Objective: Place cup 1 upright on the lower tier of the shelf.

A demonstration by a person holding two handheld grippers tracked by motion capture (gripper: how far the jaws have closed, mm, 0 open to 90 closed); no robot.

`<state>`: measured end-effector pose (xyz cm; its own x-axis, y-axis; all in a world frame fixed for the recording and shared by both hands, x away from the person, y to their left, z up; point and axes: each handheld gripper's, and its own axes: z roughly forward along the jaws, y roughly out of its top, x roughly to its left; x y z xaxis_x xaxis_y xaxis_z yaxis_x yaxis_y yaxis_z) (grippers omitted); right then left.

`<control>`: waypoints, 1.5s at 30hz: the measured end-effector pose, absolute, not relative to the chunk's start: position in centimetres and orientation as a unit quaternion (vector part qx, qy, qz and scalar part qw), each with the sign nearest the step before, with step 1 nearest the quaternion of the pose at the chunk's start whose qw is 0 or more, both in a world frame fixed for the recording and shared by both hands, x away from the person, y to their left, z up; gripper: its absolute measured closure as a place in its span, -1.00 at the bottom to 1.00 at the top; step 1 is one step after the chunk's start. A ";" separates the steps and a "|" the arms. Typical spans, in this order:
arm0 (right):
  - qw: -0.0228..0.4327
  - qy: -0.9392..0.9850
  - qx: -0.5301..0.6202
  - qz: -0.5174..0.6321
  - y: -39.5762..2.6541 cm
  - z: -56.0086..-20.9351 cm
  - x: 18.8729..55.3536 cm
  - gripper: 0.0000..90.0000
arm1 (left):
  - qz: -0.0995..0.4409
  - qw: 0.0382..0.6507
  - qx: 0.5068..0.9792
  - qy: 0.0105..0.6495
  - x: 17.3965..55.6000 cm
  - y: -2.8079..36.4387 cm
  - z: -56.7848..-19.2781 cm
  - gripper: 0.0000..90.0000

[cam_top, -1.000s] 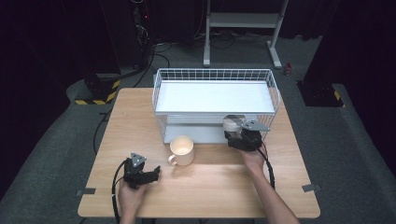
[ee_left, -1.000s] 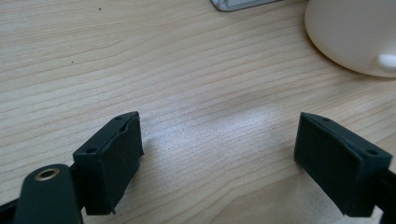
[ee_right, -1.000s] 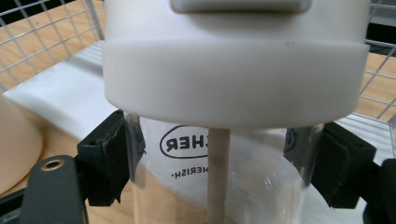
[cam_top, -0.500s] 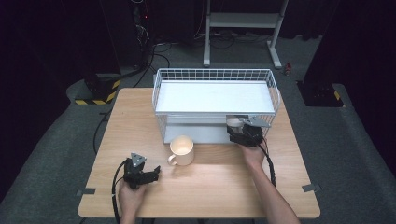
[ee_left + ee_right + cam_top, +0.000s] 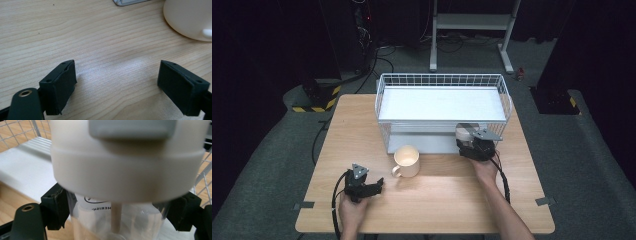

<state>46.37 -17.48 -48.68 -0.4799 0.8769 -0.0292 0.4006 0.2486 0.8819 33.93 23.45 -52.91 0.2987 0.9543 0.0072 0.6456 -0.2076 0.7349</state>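
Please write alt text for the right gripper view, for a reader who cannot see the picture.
The right gripper holds a clear bottle with a wide white lid, its black jaws pressing the bottle's two sides just under the lid. A straw runs down inside the bottle. Behind stand a white wire rack and its grey shelf.
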 end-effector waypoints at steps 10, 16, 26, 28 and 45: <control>0.265 0.752 0.426 0.428 -18.1 -48.6 45.8 -0.58 | 0.240 0.321 0.739 0.541 33.9 23.4 -52.9 -0.66; 0.261 0.749 0.425 0.435 -18.8 -48.9 45.2 -0.58 | 0.240 0.321 0.739 0.541 33.9 23.4 -52.9 -0.66; 0.264 0.745 0.434 0.433 -19.0 -49.1 45.7 -0.58 | 0.241 0.323 0.737 0.543 33.9 23.4 -52.9 -0.66; 0.264 0.745 0.437 0.430 -18.9 -49.1 46.0 -0.58 | 0.241 0.323 0.737 0.543 33.9 23.4 -52.9 -0.66; 0.256 0.740 0.457 0.421 -18.4 -49.0 47.2 -0.70 | 0.241 0.323 0.737 0.543 33.9 23.4 -52.9 -0.66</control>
